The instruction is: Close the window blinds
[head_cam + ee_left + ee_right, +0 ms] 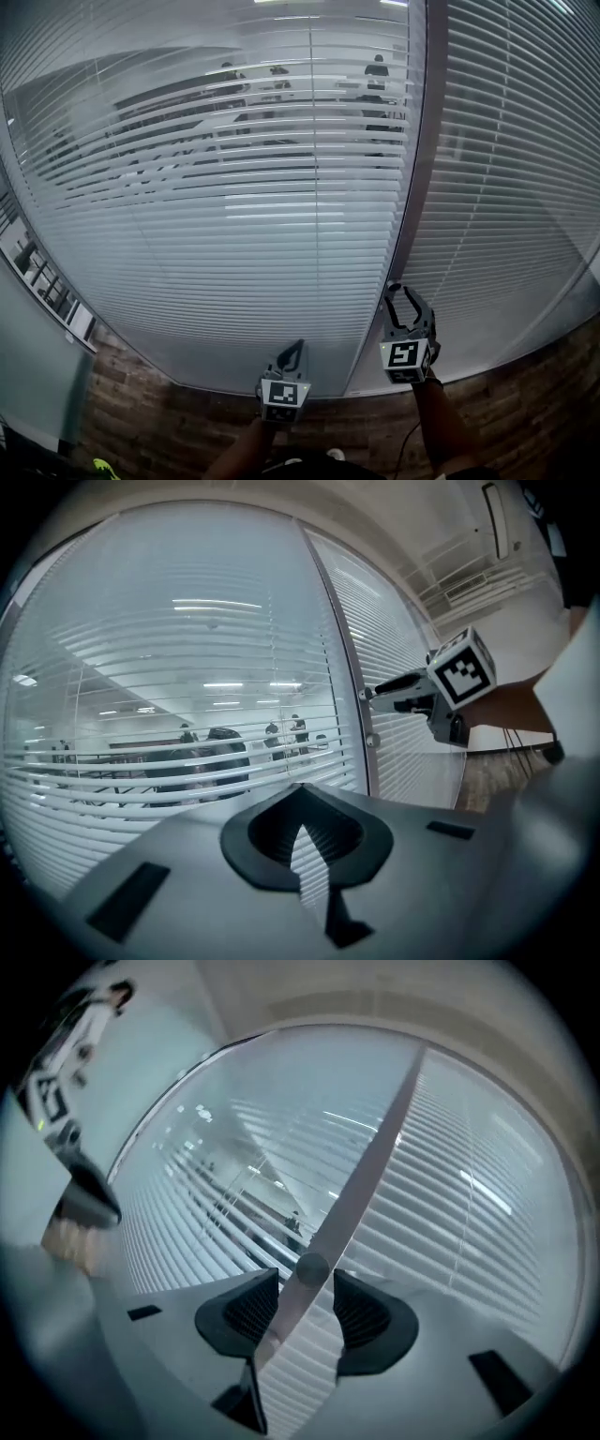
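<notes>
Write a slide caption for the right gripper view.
Right gripper with jaws apart, a small round knob on the window frame between them, slatted blinds behind.

People (375, 70): well ahead of the right hand-held gripper (403, 298), small and partly hidden | wood-pattern floor (530, 398): below it and to its right | ceiling-mounted unit (497, 519): high above it

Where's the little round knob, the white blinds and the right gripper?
Small round grey knob (312, 1265): right gripper view, its round face.
White slatted blinds (234, 234): head view, middle slats of left pane.
Right gripper (400, 293): head view, midway between its fingertips.
</notes>
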Available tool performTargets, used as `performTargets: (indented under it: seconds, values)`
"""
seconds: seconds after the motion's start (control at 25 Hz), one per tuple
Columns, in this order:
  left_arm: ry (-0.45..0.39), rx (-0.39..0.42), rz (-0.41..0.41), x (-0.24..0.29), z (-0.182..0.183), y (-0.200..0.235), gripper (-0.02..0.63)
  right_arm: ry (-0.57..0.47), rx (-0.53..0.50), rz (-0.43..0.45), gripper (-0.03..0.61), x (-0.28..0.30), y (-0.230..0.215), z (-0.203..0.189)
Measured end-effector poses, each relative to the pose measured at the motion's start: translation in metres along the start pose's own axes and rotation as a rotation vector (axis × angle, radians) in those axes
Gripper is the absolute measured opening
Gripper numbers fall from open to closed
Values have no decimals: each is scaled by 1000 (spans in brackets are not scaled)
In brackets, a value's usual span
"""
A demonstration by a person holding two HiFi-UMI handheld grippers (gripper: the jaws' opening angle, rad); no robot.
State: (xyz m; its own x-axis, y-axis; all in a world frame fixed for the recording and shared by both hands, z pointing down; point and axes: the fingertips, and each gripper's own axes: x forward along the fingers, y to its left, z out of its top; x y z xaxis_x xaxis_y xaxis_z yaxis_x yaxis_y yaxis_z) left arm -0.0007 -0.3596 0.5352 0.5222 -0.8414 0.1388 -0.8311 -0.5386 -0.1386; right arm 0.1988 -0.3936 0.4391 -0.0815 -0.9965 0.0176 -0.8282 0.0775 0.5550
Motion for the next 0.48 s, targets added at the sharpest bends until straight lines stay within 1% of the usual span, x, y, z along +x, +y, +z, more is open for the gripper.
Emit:
performTargets:
  seconds: [0.04, 0.12, 0.24, 0.36, 0.4, 0.44, 0.48]
  values:
    - [0, 3, 2, -1, -1, -1, -3, -8, 99, 4, 164, 2, 0, -1]
    - [4, 4, 10, -4, -3, 0, -3, -19, 251, -25, 164, 4, -4, -3]
    - [10, -2, 14, -7, -8, -1, -3, -20, 420, -62, 164, 8, -13, -7]
    - [8, -10, 22, -10, -10, 1, -3, -37, 513, -77, 164, 13, -15, -3]
    - [11, -10, 24, -11, -11, 1, -3, -40, 529, -84, 162, 14, -15, -1]
    - [15, -9, 25, -12, -12, 0, -3, -36, 538, -93, 139, 14, -16, 0]
    - [19, -7, 25, -13, -12, -1, -3, -30, 539, -102, 131, 14, -17, 0]
